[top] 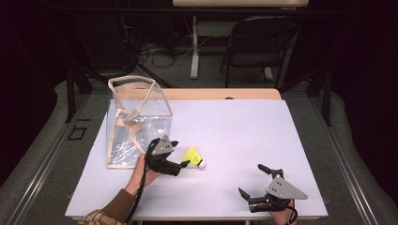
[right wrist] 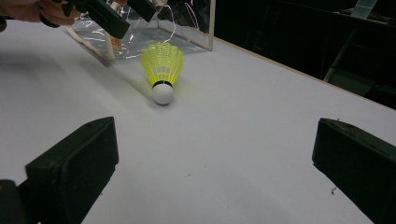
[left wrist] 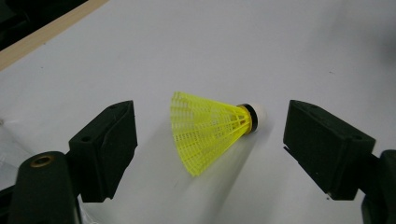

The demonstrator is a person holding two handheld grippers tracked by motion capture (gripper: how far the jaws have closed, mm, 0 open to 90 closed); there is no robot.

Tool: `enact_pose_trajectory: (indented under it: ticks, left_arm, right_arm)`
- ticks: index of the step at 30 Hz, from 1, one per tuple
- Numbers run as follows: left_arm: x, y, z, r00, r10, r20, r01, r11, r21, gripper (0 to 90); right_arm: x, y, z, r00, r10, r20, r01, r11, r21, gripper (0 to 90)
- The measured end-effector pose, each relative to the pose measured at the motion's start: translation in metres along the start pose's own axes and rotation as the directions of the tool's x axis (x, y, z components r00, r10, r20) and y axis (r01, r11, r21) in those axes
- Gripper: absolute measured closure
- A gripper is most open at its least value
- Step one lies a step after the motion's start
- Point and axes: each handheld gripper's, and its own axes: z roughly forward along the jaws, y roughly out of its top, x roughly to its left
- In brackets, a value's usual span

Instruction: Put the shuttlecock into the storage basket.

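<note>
My high view looks forward and down; both tool views sit low and close, sharing the shuttlecock (left wrist: 212, 129) ahead.

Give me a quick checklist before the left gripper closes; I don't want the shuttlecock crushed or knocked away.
1. Left gripper open: ok.
2. Shuttlecock between its jaws, neither touching: ok.
3. Shuttlecock lying on its side on the white table: ok.
4. Jaws would meet cork end and open skirt end, not the sides: not ok.
5. Right gripper open, well apart: ok.
6. Clear bag upright, mouth open: ok.
</note>
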Motion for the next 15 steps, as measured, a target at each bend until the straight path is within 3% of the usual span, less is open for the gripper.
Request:
enact_pose_trajectory:
  ticks: [15]
  left_arm:
    - [0.005, 0.001, 0.017, 0.9998, -0.007, 0.019, 0.006, 0.9972, 0.074, 31.0]
  right_arm:
    - [0.0, 0.0, 0.0, 1.0, -0.001, 0.0, 0.001, 1.0, 0.001, 0.0]
